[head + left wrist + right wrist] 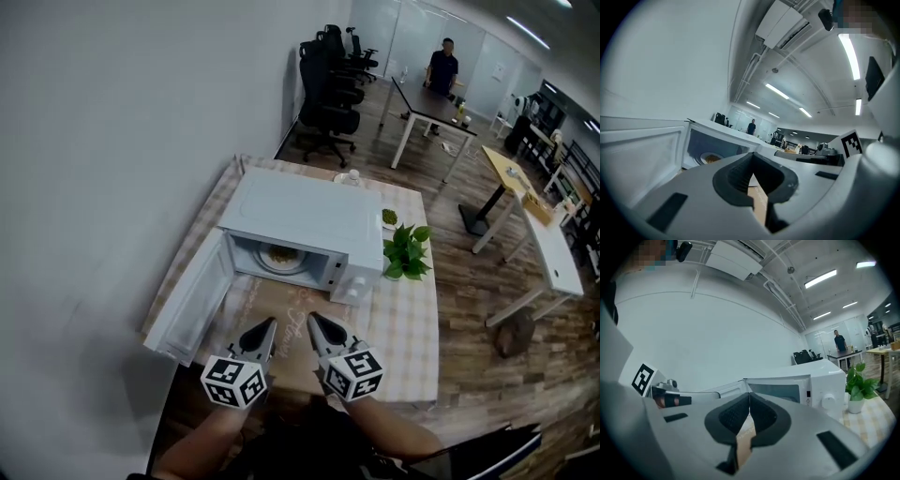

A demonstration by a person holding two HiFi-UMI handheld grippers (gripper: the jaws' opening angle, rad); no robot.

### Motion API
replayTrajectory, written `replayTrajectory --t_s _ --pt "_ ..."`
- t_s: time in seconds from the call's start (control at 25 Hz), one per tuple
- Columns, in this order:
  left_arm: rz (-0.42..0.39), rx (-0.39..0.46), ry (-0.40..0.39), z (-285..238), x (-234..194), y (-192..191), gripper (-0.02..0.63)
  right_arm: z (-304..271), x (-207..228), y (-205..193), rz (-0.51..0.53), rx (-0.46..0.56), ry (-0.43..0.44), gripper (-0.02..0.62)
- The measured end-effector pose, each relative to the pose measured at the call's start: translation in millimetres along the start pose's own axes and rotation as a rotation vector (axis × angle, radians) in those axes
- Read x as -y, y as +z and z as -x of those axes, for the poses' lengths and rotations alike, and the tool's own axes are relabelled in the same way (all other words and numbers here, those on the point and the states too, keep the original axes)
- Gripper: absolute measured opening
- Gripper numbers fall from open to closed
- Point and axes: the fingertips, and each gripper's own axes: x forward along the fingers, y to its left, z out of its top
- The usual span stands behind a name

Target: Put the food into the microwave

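A white microwave stands on the table with its door swung open to the left. Inside, a plate of food rests on the turntable; the same plate of food shows in the left gripper view. My left gripper and right gripper hover side by side in front of the microwave, near the table's front edge. Both are shut with nothing between the jaws. The microwave fills the middle right of the right gripper view.
A potted green plant stands just right of the microwave on the checked tablecloth. A brown mat lies under the grippers. Office chairs, desks and a standing person are far behind.
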Motion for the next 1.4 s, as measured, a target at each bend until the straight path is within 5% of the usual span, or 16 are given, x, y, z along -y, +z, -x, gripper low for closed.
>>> replayTrajectory --t_s 1.0,1.4 --pt "-0.126 0.084 0.14 -4.5 65.4 35.1 0.008 57.1 31.6 55.1 0.059 0.059 0.068 0.009" --pt "-0.143 0.094 0.12 -8.9 79.0 33.3 0.008 57.5 29.1 60.8 0.052 0.076 0.107 0.009"
